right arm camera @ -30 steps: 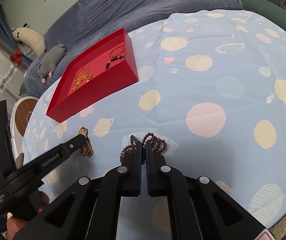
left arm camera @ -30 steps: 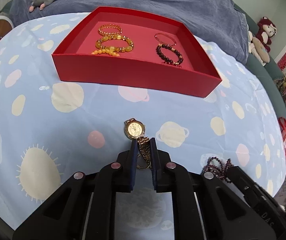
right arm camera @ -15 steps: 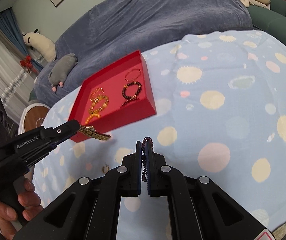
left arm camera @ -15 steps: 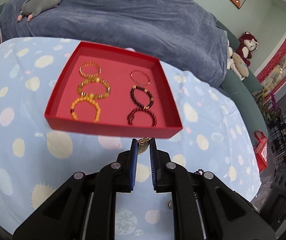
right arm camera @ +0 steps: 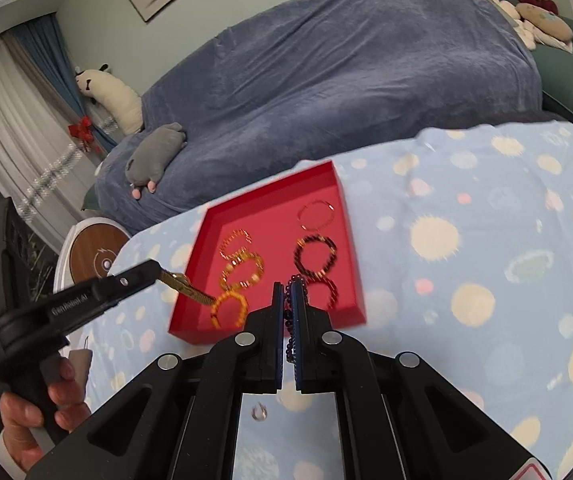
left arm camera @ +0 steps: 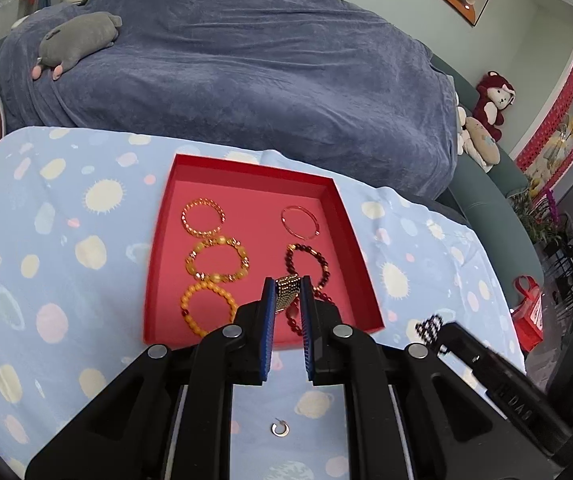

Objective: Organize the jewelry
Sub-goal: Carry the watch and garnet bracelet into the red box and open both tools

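Note:
A red tray [left arm camera: 158, 276] lies on the spotted blue cloth and holds yellow bracelets [left arm camera: 216, 261] on its left and dark red bracelets [left arm camera: 306, 262] on its right. My left gripper [left arm camera: 287, 286] is shut on the gold watch band [left arm camera: 287, 294] and holds it above the tray's near edge. In the right wrist view the watch [right arm camera: 188, 288] hangs from the left gripper [right arm camera: 158, 274] over the tray's [right arm camera: 346, 220] left side. My right gripper [right arm camera: 286, 292] is shut on a dark purple bead bracelet [right arm camera: 300, 284], held above the tray's near edge.
A small ring-shaped piece [left arm camera: 279, 429] lies on the cloth below my left gripper; it also shows in the right wrist view [right arm camera: 259, 412]. A sofa under a blue blanket [left arm camera: 246, 72] with a grey plush toy [left arm camera: 78, 42] stands behind the table.
Both grippers have lifted their pieces off the cloth and moved up and forward over the tray's near edge. The watch and the bead bracelet now hang in the air.

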The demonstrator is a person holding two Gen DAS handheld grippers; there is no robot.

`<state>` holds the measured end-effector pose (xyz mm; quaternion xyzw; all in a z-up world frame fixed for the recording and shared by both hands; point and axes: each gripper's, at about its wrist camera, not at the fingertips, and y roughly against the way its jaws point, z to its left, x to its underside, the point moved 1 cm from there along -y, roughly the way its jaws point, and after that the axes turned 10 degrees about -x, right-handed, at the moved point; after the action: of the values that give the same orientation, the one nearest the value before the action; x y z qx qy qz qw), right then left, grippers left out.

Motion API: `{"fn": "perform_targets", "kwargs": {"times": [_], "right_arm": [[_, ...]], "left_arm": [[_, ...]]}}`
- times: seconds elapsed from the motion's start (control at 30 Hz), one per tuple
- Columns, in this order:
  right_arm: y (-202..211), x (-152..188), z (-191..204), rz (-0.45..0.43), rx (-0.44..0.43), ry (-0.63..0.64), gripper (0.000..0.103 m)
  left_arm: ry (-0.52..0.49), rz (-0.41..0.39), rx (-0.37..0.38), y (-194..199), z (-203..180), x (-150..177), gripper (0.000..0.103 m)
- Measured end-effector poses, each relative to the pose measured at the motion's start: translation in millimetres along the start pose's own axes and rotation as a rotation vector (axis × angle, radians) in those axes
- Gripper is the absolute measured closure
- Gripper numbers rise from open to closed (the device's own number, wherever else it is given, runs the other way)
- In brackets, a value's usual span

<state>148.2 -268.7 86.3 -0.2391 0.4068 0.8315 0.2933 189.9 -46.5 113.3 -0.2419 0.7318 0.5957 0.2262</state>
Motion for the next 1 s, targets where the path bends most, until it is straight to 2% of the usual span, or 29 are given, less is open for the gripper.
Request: {"fn": "perform_targets", "kwargs": {"times": [0.23, 0.43, 0.6, 0.83, 0.9, 0.97, 1.0], "right_arm": [[-55.1, -48.2, 20.2, 0.023, -0.049, 0.040, 0.099], [-120.0, -77.4, 15.0, 0.078, -0.076, 0.005, 0.099], [-169.5, -84.9, 2.7, 0.127, -0.078, -0.038, 0.099], [-214.1, -80.3, -18.3, 0.193, -0.047, -0.076, 0.099], [-215.8, -79.0, -23.1, 0.189, -0.036, -0.080, 0.091], [-212.9, -79.4, -25.2, 0.179, -0.024, -0.077, 0.091], [-209.5, -79.8, -25.5, 0.170, -0.022, -0.071, 0.091]], "left_arm": [[-0.039, 0.003, -0.019, -30.9, 4.2, -35.0, 0.091], [-0.084, 0.028, -0.025, -78.6, 4.7, -69.8, 0.091], [-0.089, 0.067, -0.044, -121.0, 8.6, -83.6, 0.091], [-0.088, 0.120, -0.047, -162.0, 17.9, -81.0, 0.091], [-0.095, 0.112, -0.044, -164.9, 19.4, -79.5, 0.091], [-0.089, 0.087, -0.048, -163.1, 21.5, -78.5, 0.085], [-0.084, 0.081, -0.048, -160.6, 23.0, -78.1, 0.077]]}}
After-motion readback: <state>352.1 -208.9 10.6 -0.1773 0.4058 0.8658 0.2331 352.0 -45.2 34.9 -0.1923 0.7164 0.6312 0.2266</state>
